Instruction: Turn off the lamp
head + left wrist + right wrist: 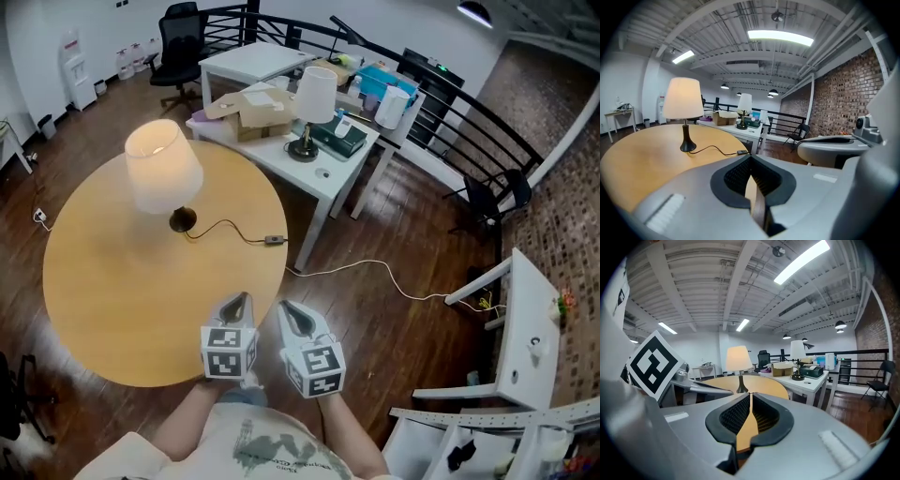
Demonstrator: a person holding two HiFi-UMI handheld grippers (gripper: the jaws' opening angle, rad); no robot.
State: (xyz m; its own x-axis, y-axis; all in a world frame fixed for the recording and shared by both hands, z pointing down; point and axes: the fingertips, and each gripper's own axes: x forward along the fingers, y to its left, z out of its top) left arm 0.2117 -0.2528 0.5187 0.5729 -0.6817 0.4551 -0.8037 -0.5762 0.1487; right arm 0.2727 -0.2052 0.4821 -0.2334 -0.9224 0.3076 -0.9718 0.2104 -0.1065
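Note:
A lit lamp (pixel 161 164) with a white shade and dark base stands at the far left of the round wooden table (pixel 94 291). Its black cord runs right to an inline switch (pixel 274 240) near the table's right edge. Both grippers hover side by side over the near edge, well short of the switch. My left gripper (pixel 238 300) looks shut and empty; along its jaws (pixel 751 161) I see the lamp (pixel 683 101) and the switch (pixel 742 152). My right gripper (pixel 293 310) holds nothing; its jaws (pixel 751 398) stand a narrow slit apart, and the lamp (pixel 738 359) is straight ahead.
Behind the round table a white desk (pixel 330 173) carries an unlit second lamp (pixel 316 94), a cardboard box (pixel 253 111) and clutter. A black railing (pixel 450 103) curves behind it. A white cable (pixel 375 267) lies on the wood floor; white furniture (pixel 530 328) stands at right.

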